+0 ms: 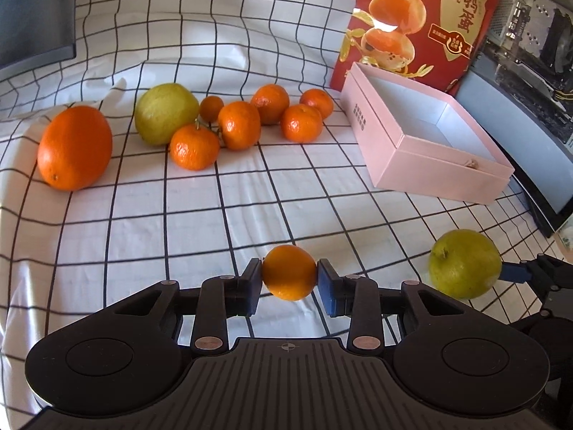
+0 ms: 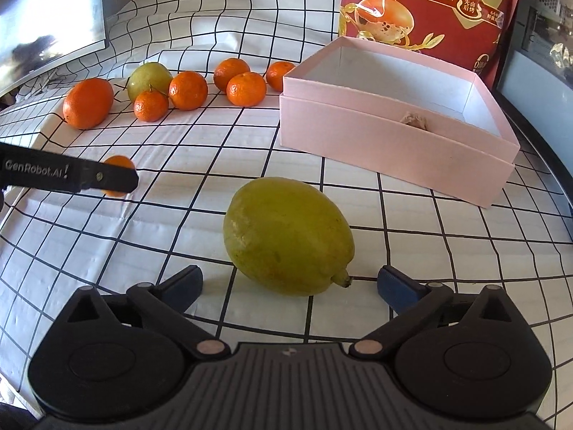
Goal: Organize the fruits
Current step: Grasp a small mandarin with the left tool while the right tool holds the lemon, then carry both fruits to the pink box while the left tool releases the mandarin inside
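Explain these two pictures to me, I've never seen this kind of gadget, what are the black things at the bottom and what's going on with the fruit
Each black thing is a handheld claw with two fingers that a person squeezes; there is no robot arm. A camera sits on each claw and looks forward along its fingers, so you get one picture from each.

In the left camera's picture, the left claw is shut on a small mandarin. In the right camera's picture, the right claw stands open around a yellow-green lemon that lies on the checked cloth; its fingers do not touch the lemon.

Farther back lie a large orange, another lemon and six more mandarins. An open pink box stands to the right, in front of a red snack bag.
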Tool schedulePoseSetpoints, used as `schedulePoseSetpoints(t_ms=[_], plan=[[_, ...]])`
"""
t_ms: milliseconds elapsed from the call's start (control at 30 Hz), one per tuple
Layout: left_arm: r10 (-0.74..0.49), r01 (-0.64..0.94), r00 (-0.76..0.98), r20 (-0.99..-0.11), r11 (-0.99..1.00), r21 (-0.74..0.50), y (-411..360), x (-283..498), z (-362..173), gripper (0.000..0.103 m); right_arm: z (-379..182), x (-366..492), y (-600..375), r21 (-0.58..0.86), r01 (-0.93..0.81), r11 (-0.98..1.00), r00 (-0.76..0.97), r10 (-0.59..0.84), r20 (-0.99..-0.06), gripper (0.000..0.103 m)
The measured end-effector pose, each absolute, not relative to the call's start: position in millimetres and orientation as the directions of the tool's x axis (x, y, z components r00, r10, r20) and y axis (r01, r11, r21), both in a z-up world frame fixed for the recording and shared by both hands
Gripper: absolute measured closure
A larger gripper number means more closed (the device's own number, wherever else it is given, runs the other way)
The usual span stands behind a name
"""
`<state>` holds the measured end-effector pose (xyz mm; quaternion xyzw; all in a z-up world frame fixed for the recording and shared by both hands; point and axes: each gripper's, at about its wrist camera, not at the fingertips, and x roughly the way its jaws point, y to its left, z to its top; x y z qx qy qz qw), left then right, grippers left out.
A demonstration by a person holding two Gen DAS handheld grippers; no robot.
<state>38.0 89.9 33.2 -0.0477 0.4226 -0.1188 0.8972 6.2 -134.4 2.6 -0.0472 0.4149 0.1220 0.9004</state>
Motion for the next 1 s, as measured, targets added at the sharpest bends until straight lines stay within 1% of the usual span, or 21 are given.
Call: schedulePoseSetpoints(t_ms=[233,300,400,633,733,800,867,1000], plan=[[-0.253,0.16,0.609,-0.752,0.967,-0.196,93,34,33,0.065,3,9,-137,0.014,-0.312,0.95,0.616,0.213,-0.758,0.001],[-0.254,0.159,0.607,-0.753,0.967,-0.198,93,32,34,0.065,4,9,-139,0.012,-0.321,0.947,0.617,0.219,-0.756,0.005],[-0.257,0.159,0.603,-0.755,0.966,-0.202,92,29,34,0.065,5,11,-139,-0.008,-0.326,0.946,0.63,0.211,-0.747,0.006],[-0.27,0.172,0.592,-0.76,0.963,-0.209,89,17,35,0.065,7,24,-135,-0.017,-0.357,0.934,0.627,0.226,-0.745,0.013],[-0.272,0.175,0.589,-0.761,0.962,-0.209,89,11,35,0.065,8,29,-132,-0.02,-0.38,0.925,0.625,0.241,-0.742,0.019],[-0.272,0.176,0.589,-0.761,0.962,-0.208,89,8,36,0.065,9,32,-129,-0.019,-0.401,0.916,0.619,0.256,-0.742,0.029],[-0.272,0.175,0.588,-0.762,0.962,-0.208,90,5,36,0.065,11,33,-126,-0.02,-0.421,0.907,0.614,0.268,-0.742,0.035],[-0.273,0.171,0.585,-0.764,0.962,-0.213,91,2,36,0.065,12,31,-123,-0.041,-0.426,0.904,0.621,0.259,-0.74,0.037]])
